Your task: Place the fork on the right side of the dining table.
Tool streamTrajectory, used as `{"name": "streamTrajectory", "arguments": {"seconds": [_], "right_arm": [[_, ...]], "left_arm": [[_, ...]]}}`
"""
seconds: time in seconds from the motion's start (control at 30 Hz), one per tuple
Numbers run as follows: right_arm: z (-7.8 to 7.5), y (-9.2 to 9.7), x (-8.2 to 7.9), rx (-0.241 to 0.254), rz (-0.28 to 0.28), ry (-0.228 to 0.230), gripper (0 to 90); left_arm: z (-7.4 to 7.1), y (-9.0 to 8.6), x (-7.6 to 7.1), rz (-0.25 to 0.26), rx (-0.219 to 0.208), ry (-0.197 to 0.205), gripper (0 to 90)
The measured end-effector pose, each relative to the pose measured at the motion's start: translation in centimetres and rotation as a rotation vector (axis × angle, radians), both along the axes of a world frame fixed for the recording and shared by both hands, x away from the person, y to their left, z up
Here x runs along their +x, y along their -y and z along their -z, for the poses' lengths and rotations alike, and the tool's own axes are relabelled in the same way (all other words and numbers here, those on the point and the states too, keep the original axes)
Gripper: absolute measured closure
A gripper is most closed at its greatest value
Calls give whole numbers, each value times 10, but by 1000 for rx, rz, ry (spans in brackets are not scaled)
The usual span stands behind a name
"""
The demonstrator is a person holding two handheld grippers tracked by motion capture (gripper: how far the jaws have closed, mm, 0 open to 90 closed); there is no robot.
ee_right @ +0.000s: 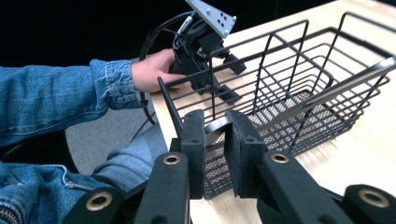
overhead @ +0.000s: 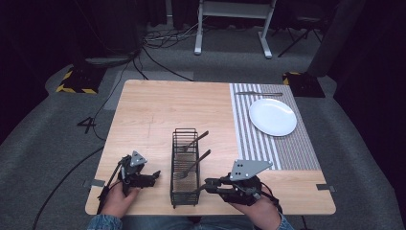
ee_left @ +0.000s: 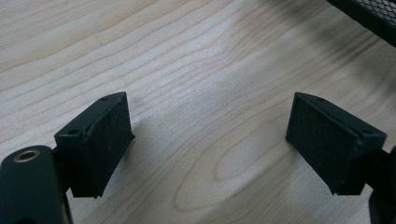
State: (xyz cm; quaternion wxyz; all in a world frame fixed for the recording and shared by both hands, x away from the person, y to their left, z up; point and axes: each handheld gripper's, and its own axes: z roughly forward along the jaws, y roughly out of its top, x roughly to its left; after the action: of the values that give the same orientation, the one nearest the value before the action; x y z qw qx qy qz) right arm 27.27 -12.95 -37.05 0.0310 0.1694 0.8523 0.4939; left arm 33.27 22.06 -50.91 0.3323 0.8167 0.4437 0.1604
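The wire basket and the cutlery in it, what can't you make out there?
- Utensil handle, right gripper view: its end is hidden between the right hand-held gripper pads.
- Forks, high view: tines too small to tell apart.
- Basket, left gripper view: cut off by the top edge.

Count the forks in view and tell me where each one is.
2 show. One fork leans in the far end of the wire basket; the other fork lies nearer the middle, handle raised over the right rim. The mesh may hide more.

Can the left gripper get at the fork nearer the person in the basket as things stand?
Probably yes: left gripper is open beside the basket, whose top is open. But the right gripper seems to already pinch that fork's handle end.
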Motion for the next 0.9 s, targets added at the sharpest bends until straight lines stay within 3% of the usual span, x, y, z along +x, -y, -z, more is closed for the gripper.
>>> {"name": "streamTrajectory", "arguments": {"seconds": [0.27, 0.9], "right_arm": [[-9, 5, -2, 28, 18, 38, 785], [-24, 26, 1, 100, 50, 43, 792]], "left_arm": [[0, 0, 0, 0, 0, 0, 143], [0, 0, 0, 2, 3, -1, 143]]}}
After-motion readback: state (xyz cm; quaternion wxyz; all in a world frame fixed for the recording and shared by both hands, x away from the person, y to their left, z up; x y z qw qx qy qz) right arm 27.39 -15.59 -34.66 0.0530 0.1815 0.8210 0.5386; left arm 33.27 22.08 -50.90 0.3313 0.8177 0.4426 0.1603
